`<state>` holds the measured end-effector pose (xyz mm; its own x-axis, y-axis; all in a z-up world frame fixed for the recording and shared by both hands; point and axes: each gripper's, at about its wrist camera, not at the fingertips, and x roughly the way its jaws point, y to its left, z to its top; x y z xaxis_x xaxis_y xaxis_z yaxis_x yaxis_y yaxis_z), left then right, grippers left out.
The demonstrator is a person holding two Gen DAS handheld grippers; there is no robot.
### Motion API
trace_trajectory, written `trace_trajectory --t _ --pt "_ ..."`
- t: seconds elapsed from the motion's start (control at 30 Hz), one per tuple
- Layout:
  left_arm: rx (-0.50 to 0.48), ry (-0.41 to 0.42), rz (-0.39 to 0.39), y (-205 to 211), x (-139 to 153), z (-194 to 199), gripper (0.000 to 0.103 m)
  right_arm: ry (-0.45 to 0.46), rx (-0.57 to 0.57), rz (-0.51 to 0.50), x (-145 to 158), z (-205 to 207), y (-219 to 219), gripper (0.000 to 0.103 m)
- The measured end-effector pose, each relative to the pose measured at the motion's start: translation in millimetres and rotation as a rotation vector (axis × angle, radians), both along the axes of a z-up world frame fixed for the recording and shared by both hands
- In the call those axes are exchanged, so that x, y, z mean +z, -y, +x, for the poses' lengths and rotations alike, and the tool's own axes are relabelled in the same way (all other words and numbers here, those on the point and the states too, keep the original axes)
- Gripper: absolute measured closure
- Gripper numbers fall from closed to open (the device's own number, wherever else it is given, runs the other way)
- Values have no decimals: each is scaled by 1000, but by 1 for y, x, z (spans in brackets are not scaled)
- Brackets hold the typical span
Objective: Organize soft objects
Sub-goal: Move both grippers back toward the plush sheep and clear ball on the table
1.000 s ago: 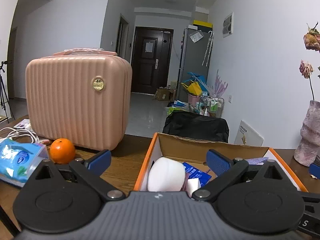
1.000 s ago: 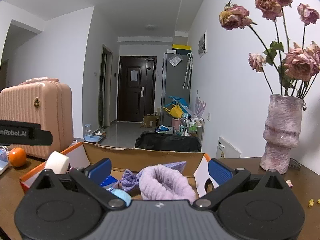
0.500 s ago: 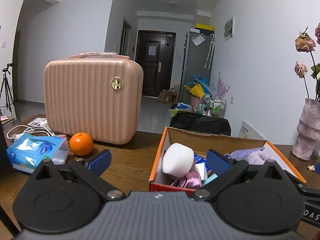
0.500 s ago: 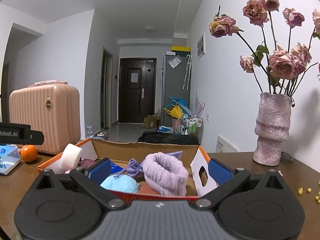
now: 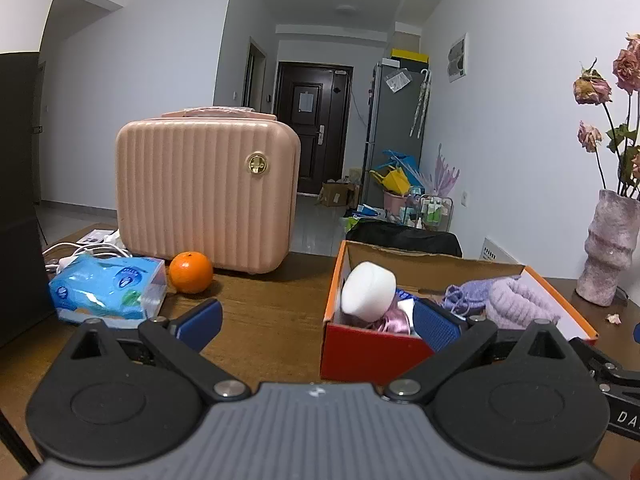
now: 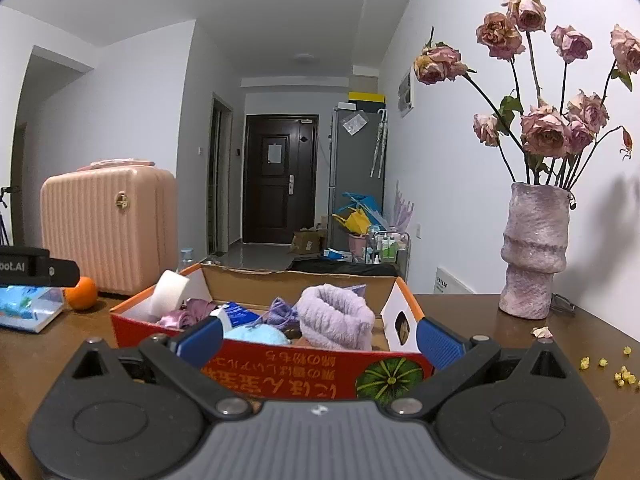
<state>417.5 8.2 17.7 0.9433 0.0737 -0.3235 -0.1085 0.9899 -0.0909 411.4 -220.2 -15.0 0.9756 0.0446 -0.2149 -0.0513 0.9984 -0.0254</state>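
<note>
In the box (image 6: 280, 372) on the desk (image 5: 260, 320), soft things are sitting already.
Both the left tool (image 5: 316, 324) and right tool (image 6: 318, 338) are hanging wide open, holding nothing; the job is looking nearly done.

On my brown wooden worktop (image 5: 264, 320): ribbed pink hard-shell suitcase (image 5: 204, 192), round orange fruit (image 5: 191, 272) touching blue tissue pack (image 5: 108, 288); mottled purple vase (image 6: 534, 256) of dried roses.

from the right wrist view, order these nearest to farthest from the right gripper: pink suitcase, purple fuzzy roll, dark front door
1. The purple fuzzy roll, inside the box just beyond the open right gripper, slightly right of centre.
2. The pink suitcase, standing on the table behind the box, far left.
3. The dark front door, at the end of the hallway, centre background.
</note>
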Motion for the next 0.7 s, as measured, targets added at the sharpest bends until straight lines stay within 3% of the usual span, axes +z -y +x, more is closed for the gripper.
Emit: trace_trajectory --t 0.7 --pt "-33 -26 20 -17 -7 -68 0 -11 34 -14 -3 -56 -7 0"
